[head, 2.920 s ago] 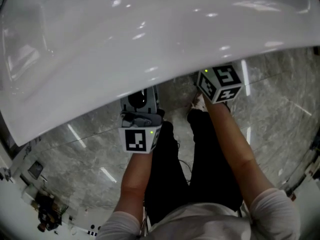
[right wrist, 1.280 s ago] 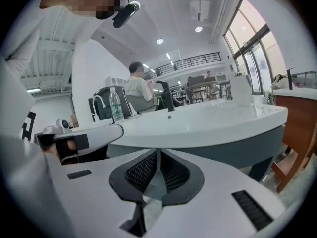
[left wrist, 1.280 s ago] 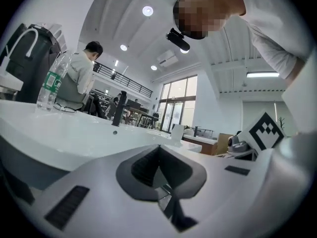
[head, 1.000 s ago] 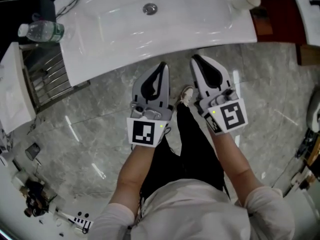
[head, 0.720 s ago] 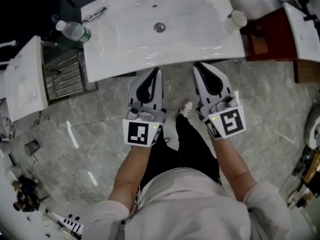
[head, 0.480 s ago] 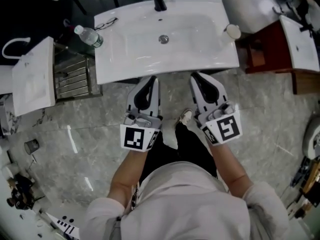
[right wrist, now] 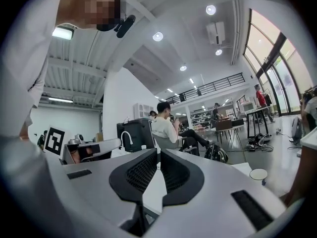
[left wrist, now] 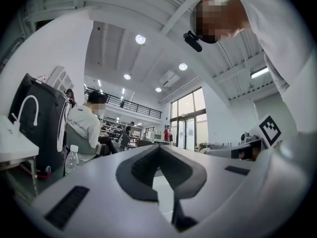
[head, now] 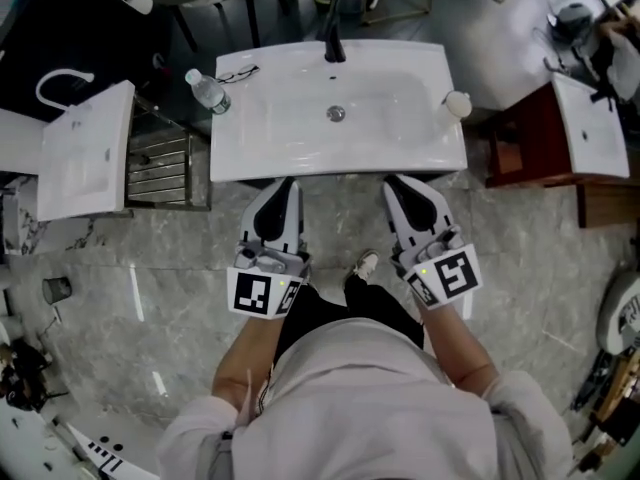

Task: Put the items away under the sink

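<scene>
- Step, as I judged it: nothing picked up yet; I stood before the sink (head: 290, 150) with both tools held low at its front edge, so this looked like the start of a reach.
- My left gripper (head: 285, 188) had its jaws together, nothing between them; my right gripper (head: 398, 188) was likewise closed and empty.
- The likely items: a bottle (head: 208, 90) at the sink's left rear corner, glasses (head: 238, 73) just beside it on the rim, and a cup (head: 457, 103) at the right edge; all were well apart from both grippers.
- The next move probably called for opening one gripper and reaching over the basin; left for the bottle, right for the cup; the thin glasses would need a careful pinch.
- The space under the sink was hidden by the basin; I could not tell what it held.
- The sink was white and glossy, with a dark tap (head: 335, 46) at the back; the floor (head: 540, 258) was polished grey marble.
- A second basin (head: 85, 153) and a metal rack (head: 160, 166) stood to the left and a reddish cabinet (head: 520, 133) to the right; the hall was high and bright, with a seated person (right wrist: 166, 124) beyond.
</scene>
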`<state>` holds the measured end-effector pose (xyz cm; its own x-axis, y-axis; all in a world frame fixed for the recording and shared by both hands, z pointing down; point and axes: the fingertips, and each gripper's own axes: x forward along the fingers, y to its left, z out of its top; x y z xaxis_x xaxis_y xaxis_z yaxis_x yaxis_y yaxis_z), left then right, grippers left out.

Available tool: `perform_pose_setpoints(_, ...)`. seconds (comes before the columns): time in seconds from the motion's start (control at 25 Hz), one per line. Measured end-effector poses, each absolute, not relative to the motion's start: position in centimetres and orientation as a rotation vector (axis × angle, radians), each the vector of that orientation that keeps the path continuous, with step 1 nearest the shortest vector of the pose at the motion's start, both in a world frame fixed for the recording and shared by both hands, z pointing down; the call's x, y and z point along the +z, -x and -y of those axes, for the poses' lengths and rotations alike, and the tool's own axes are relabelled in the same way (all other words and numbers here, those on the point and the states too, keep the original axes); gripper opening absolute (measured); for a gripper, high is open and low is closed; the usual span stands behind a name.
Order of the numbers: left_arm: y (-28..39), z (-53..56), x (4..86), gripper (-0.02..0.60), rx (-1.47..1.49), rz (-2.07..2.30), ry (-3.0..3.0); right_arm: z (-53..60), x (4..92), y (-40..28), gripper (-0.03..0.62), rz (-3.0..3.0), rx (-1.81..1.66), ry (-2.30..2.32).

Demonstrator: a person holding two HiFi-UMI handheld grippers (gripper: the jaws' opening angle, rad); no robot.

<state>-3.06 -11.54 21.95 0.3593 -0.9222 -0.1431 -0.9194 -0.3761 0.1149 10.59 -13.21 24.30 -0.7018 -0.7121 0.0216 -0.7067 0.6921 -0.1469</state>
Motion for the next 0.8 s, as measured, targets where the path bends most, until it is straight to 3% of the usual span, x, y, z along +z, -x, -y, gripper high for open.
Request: perform_pose_setpoints(0.8, 9.2, 9.2, 15.3, 0.003, -0.497, 1.74, -2.613, 13.7, 17.8, -6.8, 0.049, -2.798, -0.088, 1.202)
